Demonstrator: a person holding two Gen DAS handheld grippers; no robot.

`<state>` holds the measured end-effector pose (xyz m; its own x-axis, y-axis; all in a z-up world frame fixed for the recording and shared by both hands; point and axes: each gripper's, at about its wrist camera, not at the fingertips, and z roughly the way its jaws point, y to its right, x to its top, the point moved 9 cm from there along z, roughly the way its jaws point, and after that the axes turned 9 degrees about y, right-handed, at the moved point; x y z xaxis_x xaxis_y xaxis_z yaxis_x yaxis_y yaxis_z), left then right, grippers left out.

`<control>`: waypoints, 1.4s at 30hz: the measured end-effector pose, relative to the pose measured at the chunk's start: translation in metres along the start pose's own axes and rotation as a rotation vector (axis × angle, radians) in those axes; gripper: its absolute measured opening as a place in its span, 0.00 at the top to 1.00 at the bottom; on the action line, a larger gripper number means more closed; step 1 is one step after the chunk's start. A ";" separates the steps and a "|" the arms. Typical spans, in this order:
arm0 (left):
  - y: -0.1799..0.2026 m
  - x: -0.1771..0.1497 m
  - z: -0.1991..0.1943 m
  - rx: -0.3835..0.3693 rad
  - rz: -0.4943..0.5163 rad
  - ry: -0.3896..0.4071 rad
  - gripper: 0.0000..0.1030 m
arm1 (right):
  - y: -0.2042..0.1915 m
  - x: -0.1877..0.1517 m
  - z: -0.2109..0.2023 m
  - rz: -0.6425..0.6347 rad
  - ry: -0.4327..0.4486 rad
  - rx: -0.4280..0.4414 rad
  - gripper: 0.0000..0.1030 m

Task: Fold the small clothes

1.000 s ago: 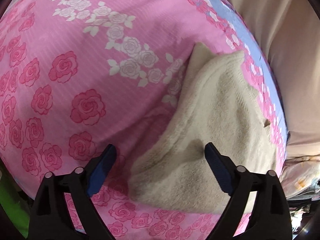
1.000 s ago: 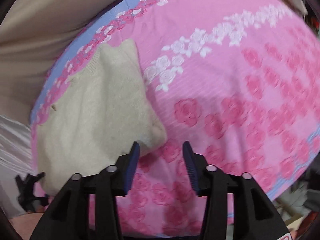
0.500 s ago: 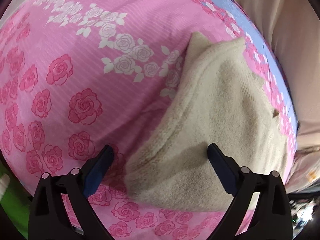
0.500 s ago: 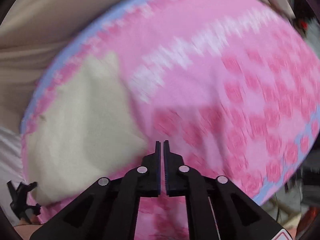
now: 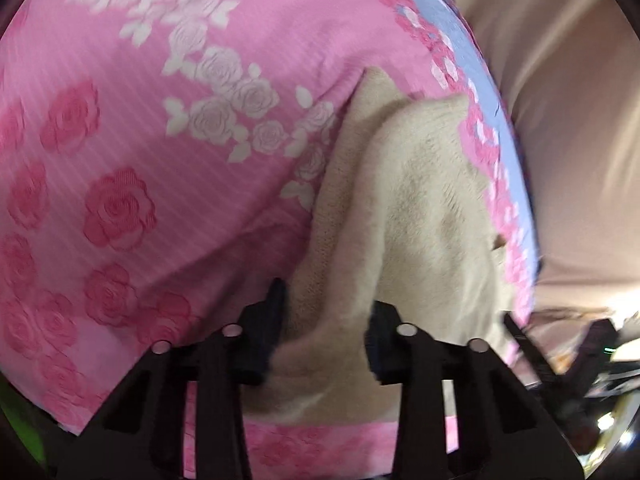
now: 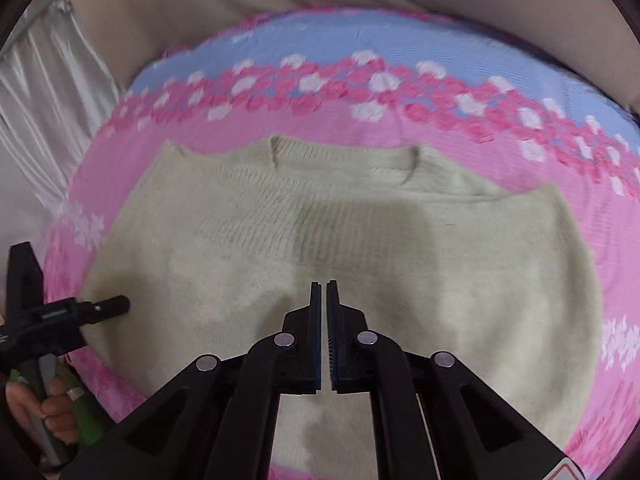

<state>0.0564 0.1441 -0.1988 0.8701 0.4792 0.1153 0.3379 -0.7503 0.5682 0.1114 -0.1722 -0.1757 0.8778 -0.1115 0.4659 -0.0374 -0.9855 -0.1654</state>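
The cream knitted sweater lies flat on a pink rose-printed bedsheet on a bed. Only the right wrist view shows it whole: it fills the centre of the frame, its ribbed neckline toward the top and its sides folded inward, with the sheet's blue border strip running across the upper part of the frame above it. That view also shows the right gripper at lower centre, over the garment's lower middle; its jaws are pressed together with only a thin slit between the blue pads and no fabric in them. At the left edge of the same frame the left gripper appears from the side, its tip at the sweater's left edge, and below it a hand grips the handle with a pale band on one finger.

The left wrist view shows what the other cannot: the left gripper at lower centre, its jaws having just been closing, now pinching a raised, bunched fold of the sweater between them. Here the garment runs from lower centre up toward the upper right, and the sheet's white rose band crosses the upper left. The picture is somewhat blurred.

A red-edged warning-style sticker sits on the right gripper body at the lower right corner; nothing on it can be read. Faint print on the left gripper's side is too small to make out.
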 end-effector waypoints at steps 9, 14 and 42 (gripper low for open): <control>0.026 -0.002 -0.027 -0.219 -0.104 0.000 0.82 | -0.005 -0.008 0.034 -0.067 -0.126 -0.031 0.99; 0.092 -0.014 -0.049 -0.359 -0.011 -0.018 0.83 | -0.001 -0.007 0.038 -0.043 -0.148 0.017 0.99; 0.301 -0.219 0.053 -0.261 0.625 -0.349 0.28 | 0.228 -0.085 -0.100 0.688 0.134 0.314 0.52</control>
<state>-0.0139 -0.2110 -0.0959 0.9493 -0.2039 0.2392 -0.3131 -0.6817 0.6613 -0.0195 -0.4005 -0.1663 0.6398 -0.7207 0.2667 -0.3994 -0.6084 -0.6858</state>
